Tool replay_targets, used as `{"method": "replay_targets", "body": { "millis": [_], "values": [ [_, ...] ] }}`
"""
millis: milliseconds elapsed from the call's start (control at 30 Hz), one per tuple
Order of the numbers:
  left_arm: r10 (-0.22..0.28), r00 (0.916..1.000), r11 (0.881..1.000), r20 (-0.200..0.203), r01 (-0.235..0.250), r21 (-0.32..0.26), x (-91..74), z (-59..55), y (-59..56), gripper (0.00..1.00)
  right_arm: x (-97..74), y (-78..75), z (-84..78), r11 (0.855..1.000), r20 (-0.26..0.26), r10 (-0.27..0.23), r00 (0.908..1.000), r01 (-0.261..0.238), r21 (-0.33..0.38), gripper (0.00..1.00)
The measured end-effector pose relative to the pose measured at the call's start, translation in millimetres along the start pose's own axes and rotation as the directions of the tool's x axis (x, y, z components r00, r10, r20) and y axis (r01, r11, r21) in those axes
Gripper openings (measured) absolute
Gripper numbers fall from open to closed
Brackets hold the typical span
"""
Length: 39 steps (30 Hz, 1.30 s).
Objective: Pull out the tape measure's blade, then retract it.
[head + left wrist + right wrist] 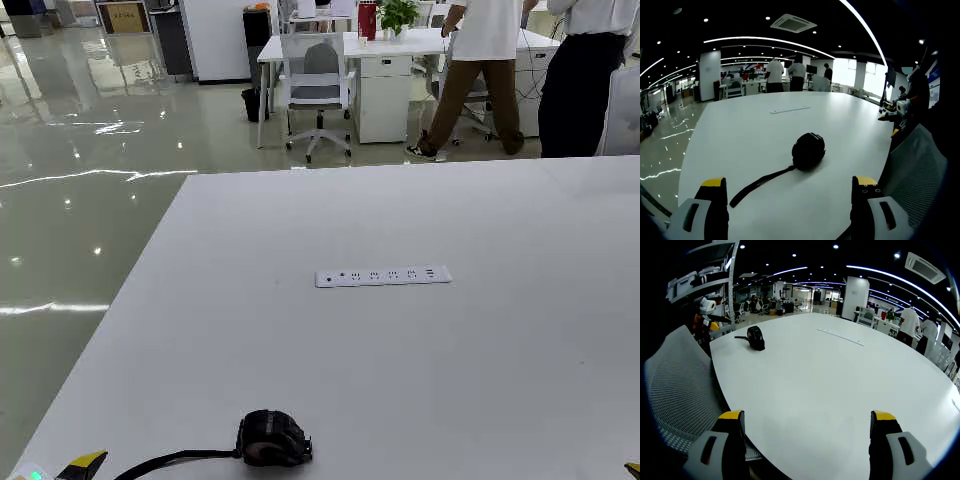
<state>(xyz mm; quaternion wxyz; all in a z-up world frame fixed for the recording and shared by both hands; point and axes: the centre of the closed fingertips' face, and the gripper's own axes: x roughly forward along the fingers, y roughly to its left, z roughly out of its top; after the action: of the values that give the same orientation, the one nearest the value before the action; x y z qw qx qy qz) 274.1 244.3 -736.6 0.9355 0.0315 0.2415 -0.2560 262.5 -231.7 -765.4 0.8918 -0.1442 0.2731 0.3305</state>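
Note:
A black tape measure (272,438) lies on the white table (420,380) near its front edge, blade in, with its black strap (170,462) trailing to the left. In the left gripper view the tape measure (808,149) sits a short way ahead of my left gripper (790,182), which is open and holds nothing. My right gripper (807,416) is open too and hovers at the table's edge, far from the tape measure (756,337). One yellow fingertip (84,462) of the left gripper pokes in at the head view's bottom left.
A white power strip (383,276) is set into the middle of the table. A grey mesh chair (675,390) stands by the table edge between the grippers. People (487,70) stand at desks beyond the far edge, across a shiny floor.

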Motion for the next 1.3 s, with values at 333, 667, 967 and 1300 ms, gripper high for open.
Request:
{"method": "replay_targets", "body": {
  "millis": [333, 667, 967, 1300],
  "values": [
    [0.002, 1.0000, 1.000, 0.006, -0.002, -0.014, 2.5, -0.1, 1.6, 1.00, -0.8, -3.6, -3.6, 1.000, -0.002, -0.014, 0.9999, 0.014, 0.011, 1.00],
    [0.020, 0.9997, 1.000, -0.014, -0.021, -0.017, 3.9, -6.2, 7.6, 1.00, 3.1, -2.6, -0.3, 1.000, 0.011, -0.017, 0.9998, 0.016, 0.011, 1.00],
    [-0.105, 0.9921, 0.993, -0.070, 0.108, 0.046, 22.7, 8.5, -7.7, 1.00, 17.2, -0.6, 26.1, 0.999, 0.040, 0.034, 0.9986, -0.032, -0.040, 1.00],
    [-0.273, 0.9303, 0.899, -0.245, 0.337, 0.279, 61.2, 45.2, -24.7, 0.98, 52.7, 0.7, 72.1, 0.987, 0.049, 0.104, 0.9934, -0.097, -0.128, 1.00]
  ]
}}
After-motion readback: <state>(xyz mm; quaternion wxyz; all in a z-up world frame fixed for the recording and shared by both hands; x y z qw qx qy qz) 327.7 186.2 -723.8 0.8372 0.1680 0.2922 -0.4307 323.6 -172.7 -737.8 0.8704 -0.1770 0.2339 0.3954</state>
